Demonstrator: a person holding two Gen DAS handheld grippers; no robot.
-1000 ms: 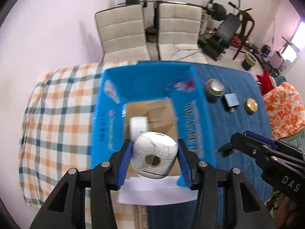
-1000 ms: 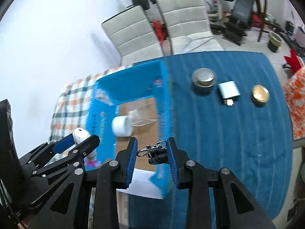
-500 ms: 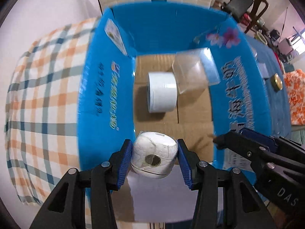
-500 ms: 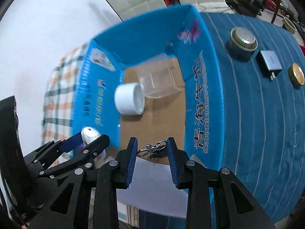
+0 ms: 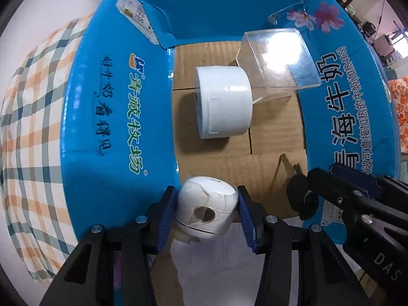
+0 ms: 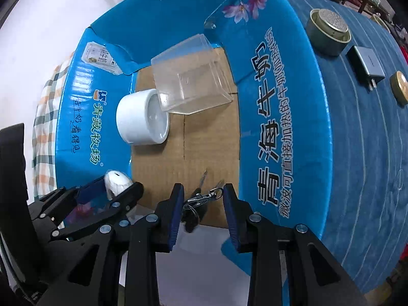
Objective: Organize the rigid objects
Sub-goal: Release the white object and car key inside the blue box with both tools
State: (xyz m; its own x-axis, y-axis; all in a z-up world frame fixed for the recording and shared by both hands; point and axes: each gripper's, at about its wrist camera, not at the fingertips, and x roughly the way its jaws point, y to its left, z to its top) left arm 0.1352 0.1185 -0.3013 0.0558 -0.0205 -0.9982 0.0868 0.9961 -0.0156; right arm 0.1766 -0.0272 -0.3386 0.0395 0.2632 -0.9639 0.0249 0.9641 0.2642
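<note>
Blue cardboard box [image 5: 102,117] open on table, holding white plastic cylinder [image 5: 223,104] and clear plastic cube [image 5: 278,61] on brown floor. Left gripper [image 5: 207,210] over box's near end, jaws clamped on cracked white egg-shaped case [image 5: 206,209]. Right gripper [image 6: 201,205] alongside, jaws closed on black key fob with metal clasp [image 6: 196,204].

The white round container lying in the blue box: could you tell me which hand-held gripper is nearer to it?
Left. The left hand-held gripper, holding a white rounded object, sits just below the white round container; the right hand-held gripper is further off, lower right.
</note>
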